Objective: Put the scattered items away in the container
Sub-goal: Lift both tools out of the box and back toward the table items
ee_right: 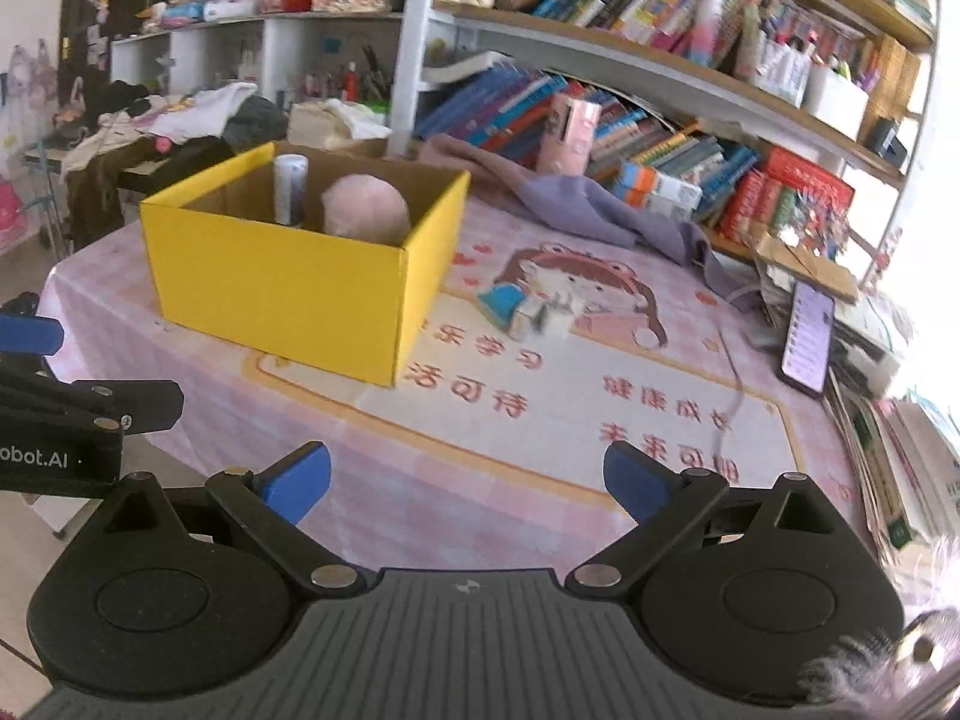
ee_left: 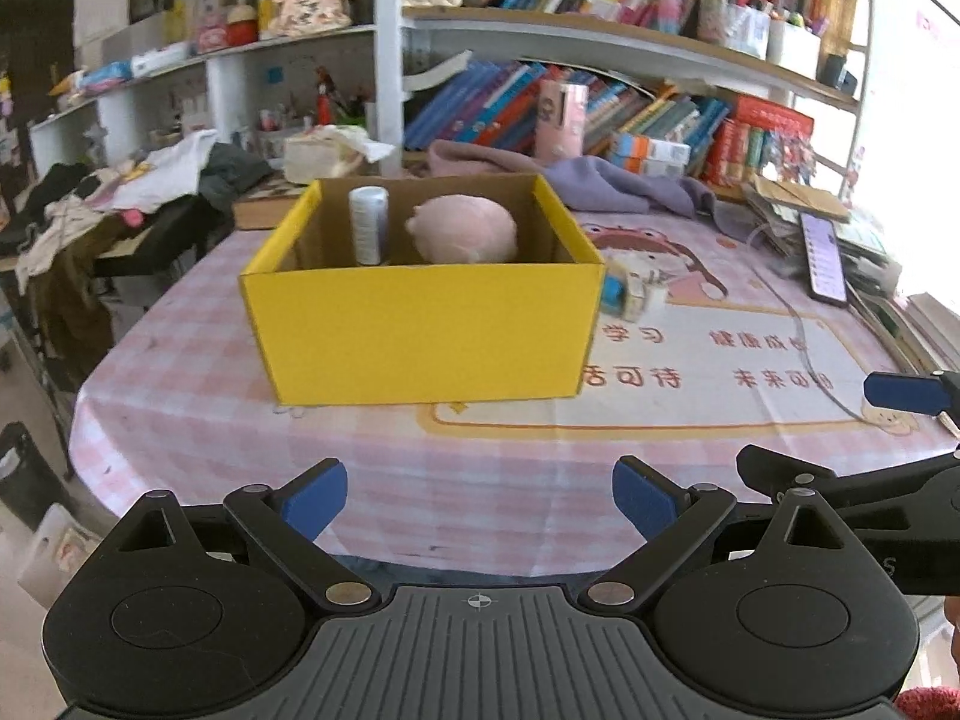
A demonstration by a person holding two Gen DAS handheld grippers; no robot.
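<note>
A yellow cardboard box (ee_left: 420, 330) stands on the pink tablecloth; it also shows in the right wrist view (ee_right: 282, 294). Inside it are a pink plush ball (ee_left: 465, 229) (ee_right: 367, 207) and an upright silvery cylinder (ee_left: 367, 225) (ee_right: 290, 187). A small blue-and-white carton (ee_right: 528, 309) lies on the cloth just right of the box, partly hidden by it in the left wrist view (ee_left: 630, 295). My left gripper (ee_left: 480, 501) is open and empty, near the table's front edge. My right gripper (ee_right: 468, 483) is open and empty, over the cloth, well short of the carton.
A phone (ee_right: 807, 336) rests on a paper pile at the right edge. A purple cloth (ee_right: 576, 204) lies behind the box. Bookshelves (ee_right: 660, 90) fill the back. Clothes (ee_left: 120, 198) are heaped on a side table at the left. A cable (ee_right: 735, 384) crosses the cloth.
</note>
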